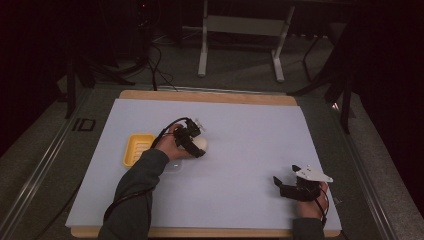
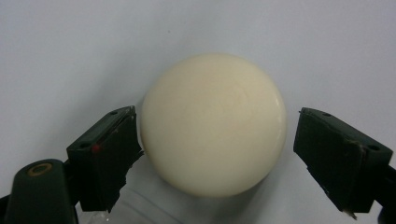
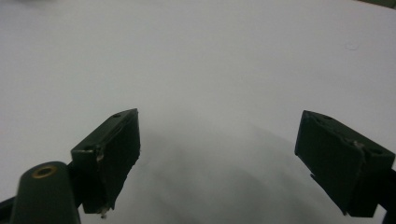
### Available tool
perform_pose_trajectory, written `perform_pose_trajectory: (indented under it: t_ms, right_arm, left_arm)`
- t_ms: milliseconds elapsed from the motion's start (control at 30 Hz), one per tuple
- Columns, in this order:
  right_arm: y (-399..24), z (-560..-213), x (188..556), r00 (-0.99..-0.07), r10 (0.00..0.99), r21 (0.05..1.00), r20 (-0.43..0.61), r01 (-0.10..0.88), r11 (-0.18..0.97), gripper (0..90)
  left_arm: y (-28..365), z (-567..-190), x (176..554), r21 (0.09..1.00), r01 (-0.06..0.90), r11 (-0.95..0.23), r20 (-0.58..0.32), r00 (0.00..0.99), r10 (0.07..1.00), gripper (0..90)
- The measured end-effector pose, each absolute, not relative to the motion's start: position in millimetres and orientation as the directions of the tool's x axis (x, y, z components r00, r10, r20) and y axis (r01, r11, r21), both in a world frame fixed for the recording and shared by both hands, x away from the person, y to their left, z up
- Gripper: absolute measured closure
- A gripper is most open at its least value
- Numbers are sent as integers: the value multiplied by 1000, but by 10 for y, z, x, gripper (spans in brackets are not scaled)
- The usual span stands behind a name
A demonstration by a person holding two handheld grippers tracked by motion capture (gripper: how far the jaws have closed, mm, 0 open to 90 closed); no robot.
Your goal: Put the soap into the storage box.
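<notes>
The left gripper (image 1: 192, 139) sits over a cream-coloured round bar of soap (image 2: 214, 123) near the middle of the tabletop (image 1: 250, 125), a little toward nine o'clock from centre. Its jaws stand wide, one on each side of the soap; the one at nine o'clock in the left gripper view is touching or almost touching it, the one at three o'clock is clearly apart. A yellow dish (image 1: 137, 149) lies just beside, at nine o'clock from the soap.

What could go wrong, I'd say: the soap is smooth and rounded, so if the jaws close off-centre it may squirt out forward or spin away. With one jaw nearer than the other, closing could also shove the soap sideways before both bite. There looks to be a bit of clear plastic under the near edge of the soap, which might let it slide.

The left forearm, in a dark sleeve, reaches in from six o'clock and angles toward one o'clock, the hand (image 1: 172, 147) wrapped round the gripper and tipped down at the soap. The right gripper (image 1: 287, 187) rests low near five o'clock, well apart, jaws wide with nothing between them.
</notes>
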State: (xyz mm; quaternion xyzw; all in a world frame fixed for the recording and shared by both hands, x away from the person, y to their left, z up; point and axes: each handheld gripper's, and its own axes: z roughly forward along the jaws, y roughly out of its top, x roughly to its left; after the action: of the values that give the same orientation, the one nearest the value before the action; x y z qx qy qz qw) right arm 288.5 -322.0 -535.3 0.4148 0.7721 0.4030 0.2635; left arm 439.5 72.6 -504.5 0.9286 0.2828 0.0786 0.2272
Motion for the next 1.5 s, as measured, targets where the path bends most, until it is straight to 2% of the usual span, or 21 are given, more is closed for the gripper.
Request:
perform_pose_trajectory:
  t_ms: [233, 433, 567, 1000, 1300, 1500]
  right_arm:
    - [-3220, -5353, 2886, -518, 853, 841, -71, 429, 331, 141]
    - [-3219, -5353, 2884, -517, 853, 841, -74, 427, 332, 141]
    - [-3221, -5353, 2883, -516, 853, 842, -72, 427, 330, 141]
    - [-3217, -5353, 2883, -516, 853, 840, -76, 427, 333, 141]
    - [-3213, -5354, 2885, -518, 852, 838, -79, 428, 338, 141]
    - [-3212, -5354, 2887, -518, 851, 838, -79, 429, 339, 142]
  left_arm:
    - [687, -5111, 4448, 431, 509, -745, 2, 825, 565, 151]
    - [688, -5126, 4459, 419, 525, -741, -6, 817, 576, 237]
    - [693, -5125, 4437, 418, 517, -747, 0, 822, 569, 239]
    - [758, -5083, 4259, 344, 458, -819, 9, 871, 491, 239]
    - [718, -5037, 4171, 238, 403, -884, 0, 910, 414, 238]
    - [661, -5049, 4189, 197, 394, -898, 7, 915, 403, 233]
